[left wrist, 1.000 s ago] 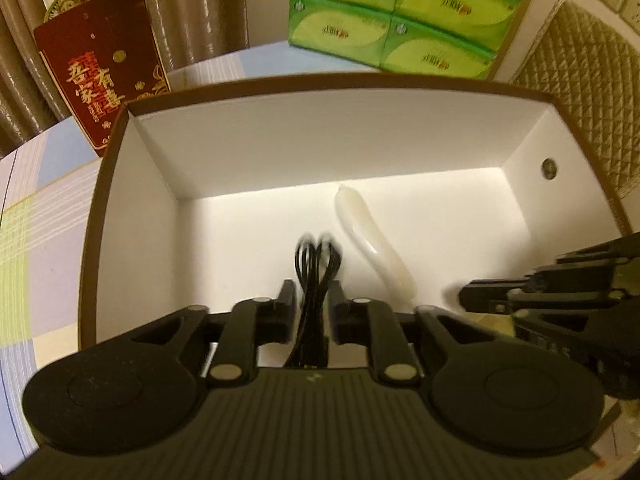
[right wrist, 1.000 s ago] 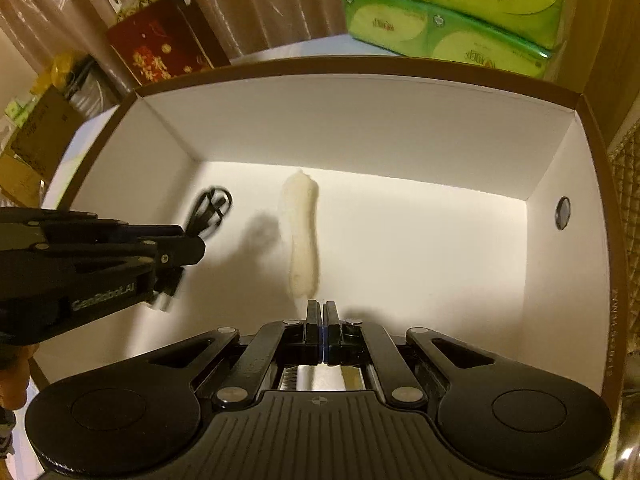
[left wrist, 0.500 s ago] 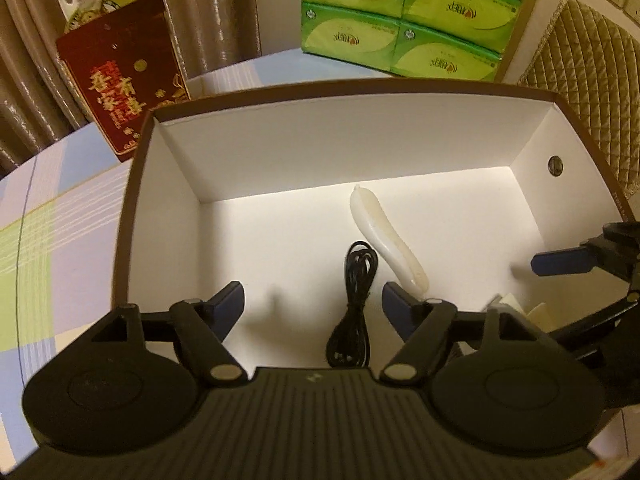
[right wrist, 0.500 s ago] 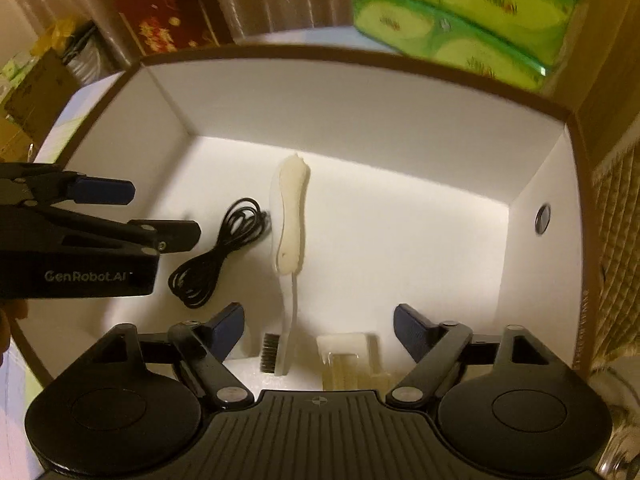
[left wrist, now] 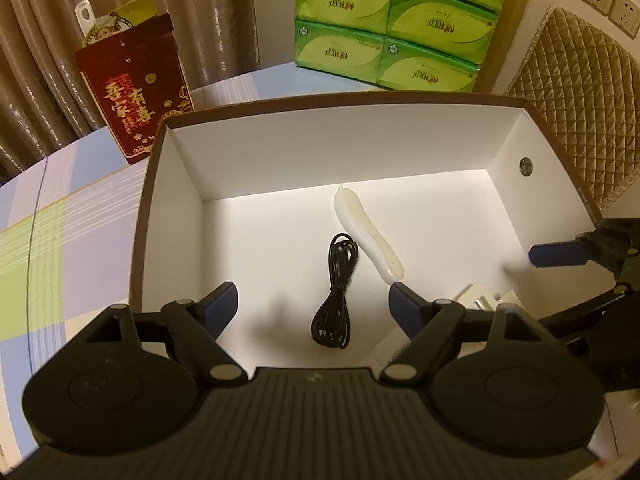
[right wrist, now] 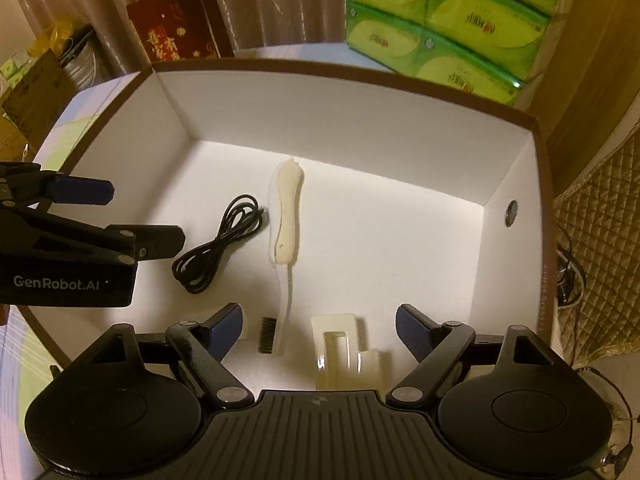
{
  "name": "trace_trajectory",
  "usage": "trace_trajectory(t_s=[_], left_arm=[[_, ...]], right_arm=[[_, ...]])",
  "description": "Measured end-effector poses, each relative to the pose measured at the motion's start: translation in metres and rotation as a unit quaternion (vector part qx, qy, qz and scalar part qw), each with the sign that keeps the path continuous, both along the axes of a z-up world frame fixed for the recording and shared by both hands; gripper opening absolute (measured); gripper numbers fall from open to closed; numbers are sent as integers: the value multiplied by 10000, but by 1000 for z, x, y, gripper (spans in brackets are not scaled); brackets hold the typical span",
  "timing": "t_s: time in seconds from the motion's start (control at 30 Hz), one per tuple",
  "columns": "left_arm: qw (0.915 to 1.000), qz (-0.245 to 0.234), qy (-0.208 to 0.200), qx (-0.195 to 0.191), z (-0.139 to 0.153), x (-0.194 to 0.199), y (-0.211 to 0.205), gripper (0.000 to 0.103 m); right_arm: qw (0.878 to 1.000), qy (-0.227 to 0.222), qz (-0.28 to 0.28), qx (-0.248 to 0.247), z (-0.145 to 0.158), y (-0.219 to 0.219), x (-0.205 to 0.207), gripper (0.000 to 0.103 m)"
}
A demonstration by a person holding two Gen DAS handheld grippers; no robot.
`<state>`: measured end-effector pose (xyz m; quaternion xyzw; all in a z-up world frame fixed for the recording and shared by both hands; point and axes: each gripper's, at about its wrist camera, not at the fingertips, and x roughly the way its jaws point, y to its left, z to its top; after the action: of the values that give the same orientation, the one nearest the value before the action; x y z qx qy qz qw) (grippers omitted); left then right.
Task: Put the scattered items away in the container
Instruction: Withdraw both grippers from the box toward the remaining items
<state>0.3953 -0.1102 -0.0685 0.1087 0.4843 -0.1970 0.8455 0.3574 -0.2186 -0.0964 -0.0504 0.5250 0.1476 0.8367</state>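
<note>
A white box with a brown rim (left wrist: 152,184) (right wrist: 360,76) sits on the table. Inside lie a coiled black cable (left wrist: 336,296) (right wrist: 218,248), a white brush with black bristles (left wrist: 368,232) (right wrist: 286,224) and a white hook-shaped plastic piece (right wrist: 346,344) (left wrist: 480,300). My left gripper (left wrist: 312,308) is open and empty above the cable. My right gripper (right wrist: 320,328) is open and empty above the plastic piece. Each gripper shows in the other's view: the left (right wrist: 100,216), the right (left wrist: 560,256).
Green tissue packs (left wrist: 388,28) (right wrist: 448,28) stand stacked behind the box. A red gift bag (left wrist: 132,96) (right wrist: 176,28) stands at the back left. The tablecloth (left wrist: 60,240) is checked. A quilted chair back (left wrist: 580,100) is at the right.
Both grippers opened: the left let go of the black cable, the right let go of the plastic piece. Both have pulled up and back from the box floor.
</note>
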Motion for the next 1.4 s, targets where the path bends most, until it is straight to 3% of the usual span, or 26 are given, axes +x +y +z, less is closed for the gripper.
trace_trajectory(t_s=[0.13, 0.63, 1.4], left_arm=[[9999, 33, -115, -8, 12, -11, 2, 80], [9974, 132, -708, -4, 58, -66, 16, 82], [9959, 292, -848, -125, 81, -121, 51, 82]], right_arm=[[9994, -275, -64, -204, 10, -1, -10, 81], [9970, -723, -241, 114, 41, -10, -57, 81], [9921, -1179, -141, 405, 63, -10, -109, 81]])
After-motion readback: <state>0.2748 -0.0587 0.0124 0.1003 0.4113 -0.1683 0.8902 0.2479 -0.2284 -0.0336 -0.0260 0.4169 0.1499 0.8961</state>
